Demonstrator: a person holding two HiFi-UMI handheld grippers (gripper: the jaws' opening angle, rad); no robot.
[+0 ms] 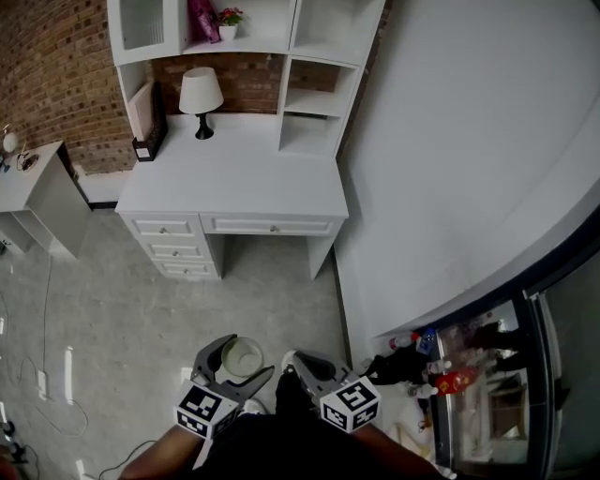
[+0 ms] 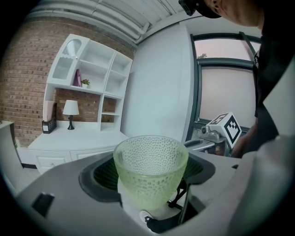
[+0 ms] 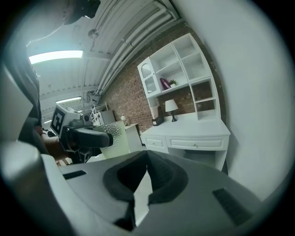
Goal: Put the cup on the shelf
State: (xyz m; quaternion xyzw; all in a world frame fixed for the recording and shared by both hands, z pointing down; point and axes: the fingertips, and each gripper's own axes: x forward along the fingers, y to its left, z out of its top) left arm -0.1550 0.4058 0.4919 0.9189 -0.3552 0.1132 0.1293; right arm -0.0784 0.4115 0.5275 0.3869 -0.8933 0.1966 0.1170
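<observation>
A pale green dimpled glass cup [image 1: 242, 357] [image 2: 150, 168] sits upright between the jaws of my left gripper [image 1: 247, 362] [image 2: 150, 180], which is shut on it low at the bottom of the head view. My right gripper [image 1: 298, 362] [image 3: 147, 159] hangs just right of it, shut with nothing held; its view shows the cup [image 3: 113, 138] to its left. The white shelf unit [image 1: 319, 56] [image 2: 99, 78] [image 3: 184, 69] rises from the back of a white desk [image 1: 234, 173] across the floor, far from both grippers.
A lamp [image 1: 201, 94], a file holder [image 1: 148, 117] and a small flower pot [image 1: 228, 21] occupy the desk and upper shelf. A white side cabinet [image 1: 37, 187] stands left. A white wall [image 1: 450, 141] runs along the right, with bottles [image 1: 422, 349] by a glass door.
</observation>
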